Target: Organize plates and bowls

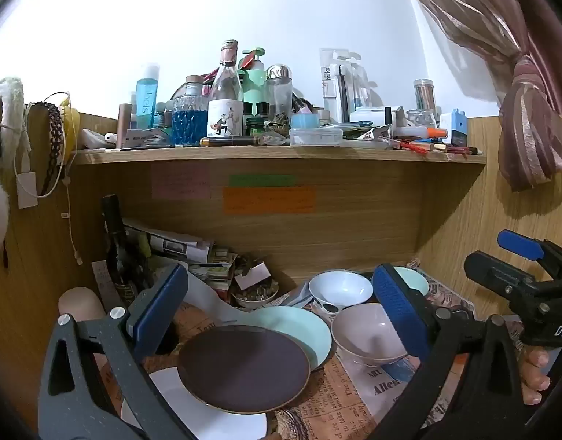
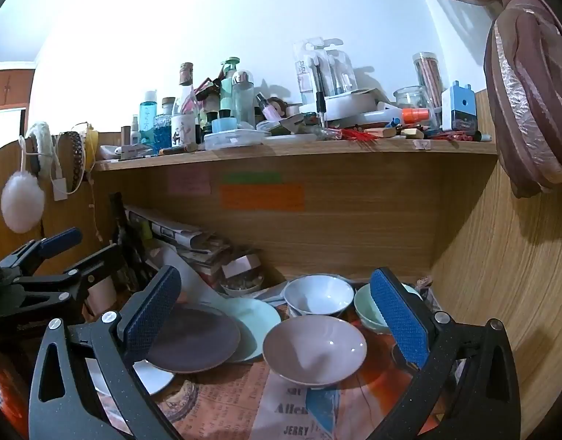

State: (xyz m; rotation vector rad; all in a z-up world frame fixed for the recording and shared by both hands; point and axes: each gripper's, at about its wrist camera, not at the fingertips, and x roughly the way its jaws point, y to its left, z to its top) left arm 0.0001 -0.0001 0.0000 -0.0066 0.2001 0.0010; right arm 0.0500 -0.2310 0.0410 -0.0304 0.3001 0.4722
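1. Wooden desk (image 1: 354,234) walls frame our workspace, its top covered by printed paper (image 2: 226,403), with a cluttered shelf (image 1: 281,156) above.
2. We see three plates overlapping at near left: a white plate (image 1: 163,388) lowest and nearest, a brown plate (image 1: 244,366) on it, a mint plate (image 1: 299,326) tucked under the brown one's far right edge. All lie flat, faces up; being round, they have no long axis.
3. We see three bowls upright to the right: a pink bowl (image 2: 313,348) nearest, a white bowl (image 2: 317,293) behind it, a mint bowl (image 2: 368,311) far right, partly hidden by a finger.
4. Our left gripper (image 1: 281,315) is spread wide, pinching nothing; the brown plate lies just below and ahead of it, so this hand seems nearer the plates.
5. Our right gripper (image 2: 277,315) is likewise spread and empty; the pink bowl sits straight ahead, between its fingers in view but untouched, so we judge it best placed for the bowls.
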